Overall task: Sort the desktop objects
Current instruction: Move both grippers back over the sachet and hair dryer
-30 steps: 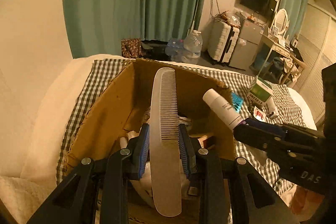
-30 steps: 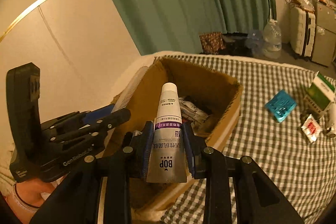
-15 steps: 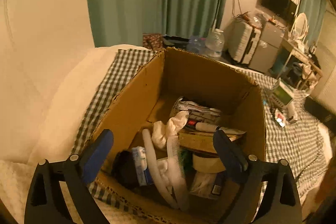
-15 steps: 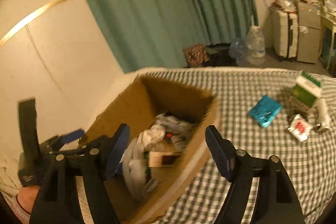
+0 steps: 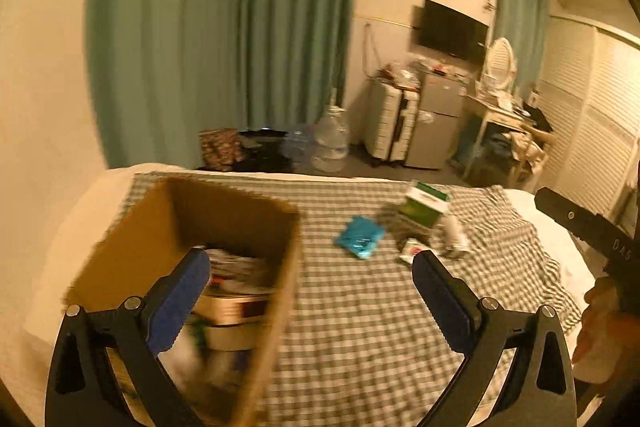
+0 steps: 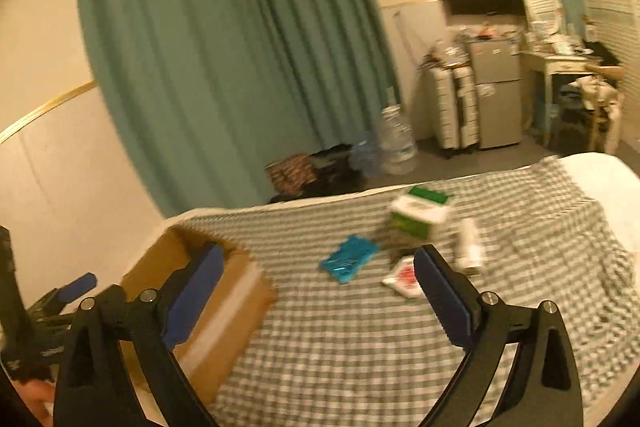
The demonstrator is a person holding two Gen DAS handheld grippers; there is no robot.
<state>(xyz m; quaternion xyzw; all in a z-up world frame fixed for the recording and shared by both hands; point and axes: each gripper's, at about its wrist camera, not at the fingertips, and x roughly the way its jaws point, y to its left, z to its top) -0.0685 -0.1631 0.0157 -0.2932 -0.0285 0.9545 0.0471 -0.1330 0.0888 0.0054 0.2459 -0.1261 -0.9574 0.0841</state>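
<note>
Left gripper (image 5: 310, 281) and right gripper (image 6: 320, 275) are both gaping wide, gripping nothing; the cardboard box (image 5: 192, 227) is sitting at the checked cloth's (image 6: 360, 347) left edge

Cardboard box (image 5: 224, 227): open-topped, brown, standing on the checked bedspread, behind and below the left side of the left jaws; contents blurred, a mix of packets and pale items. Teal packet (image 5: 359, 237): flat, lying ahead between the jaws. Green-and-white carton (image 5: 424, 205): resting tilted just beyond it. White bottle (image 6: 469, 241): lying on its side beside the carton. Red-and-white sachet (image 6: 404, 277): flat, just left of the right jaw tip.
</note>
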